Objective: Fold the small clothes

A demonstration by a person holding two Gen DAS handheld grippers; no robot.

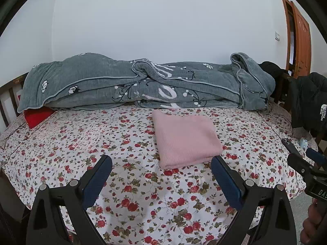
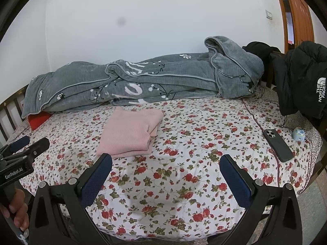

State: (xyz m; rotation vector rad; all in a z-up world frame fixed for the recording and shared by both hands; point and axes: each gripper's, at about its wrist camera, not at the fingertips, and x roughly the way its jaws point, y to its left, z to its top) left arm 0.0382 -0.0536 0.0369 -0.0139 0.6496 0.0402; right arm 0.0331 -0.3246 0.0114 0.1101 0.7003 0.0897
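A pink knitted garment (image 1: 185, 137) lies folded into a neat rectangle on the flowered bed sheet (image 1: 114, 134). It also shows in the right wrist view (image 2: 130, 133), left of centre. My left gripper (image 1: 161, 161) is open and empty, held just above the sheet in front of the garment's near edge. My right gripper (image 2: 166, 160) is open and empty, to the right of the garment and nearer the bed's front edge. Each gripper shows at the edge of the other's view.
A rolled grey quilt (image 1: 143, 85) lies along the wall at the back. A red pillow (image 1: 37, 115) sticks out under its left end. A black phone (image 2: 277, 145) and a small blue toy (image 2: 298, 134) lie at the right. A black jacket (image 2: 304, 77) hangs on the footboard.
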